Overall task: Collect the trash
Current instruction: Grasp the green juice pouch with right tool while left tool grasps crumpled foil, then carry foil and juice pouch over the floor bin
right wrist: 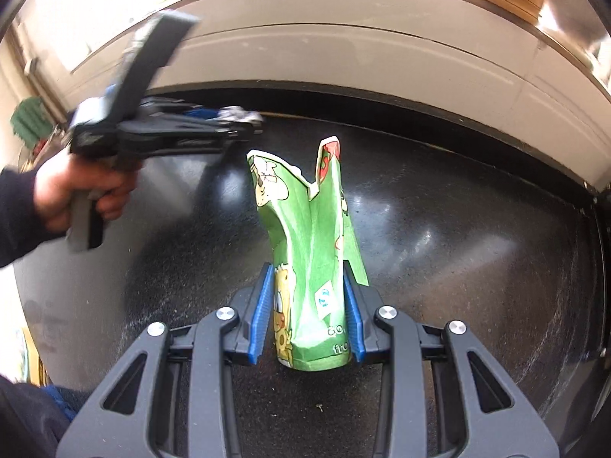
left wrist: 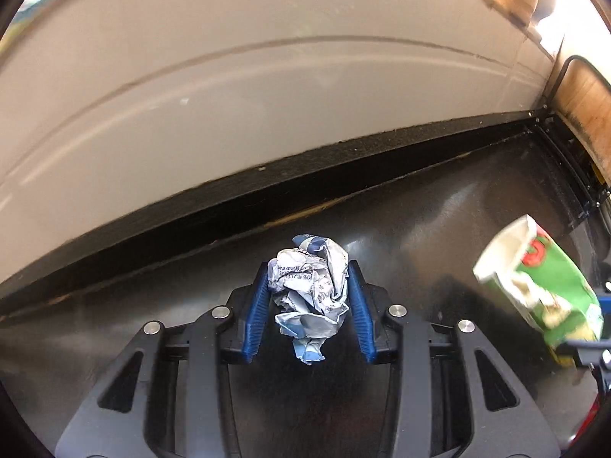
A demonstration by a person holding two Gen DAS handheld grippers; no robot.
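Crumpled white-and-blue printed paper ball (left wrist: 311,297) sits at the centre of the left wrist view, clamped between the blue ribbed pads (left wrist: 256,318) of the left gripper (left wrist: 310,286), jaws narrowed onto it, above a glossy black floor (left wrist: 439,229). At 3 o'clock a torn green printed paper carton (left wrist: 542,286) shows blurred, its lower end cut off by the frame edge. In the right wrist view the right gripper (right wrist: 308,297) is closed on that carton (right wrist: 313,259), which stands upright between its pads. At 10 o'clock the left gripper (right wrist: 244,118), motion-blurred, is held by the person's hand (right wrist: 82,191); the paper at its tip is hard to make out.
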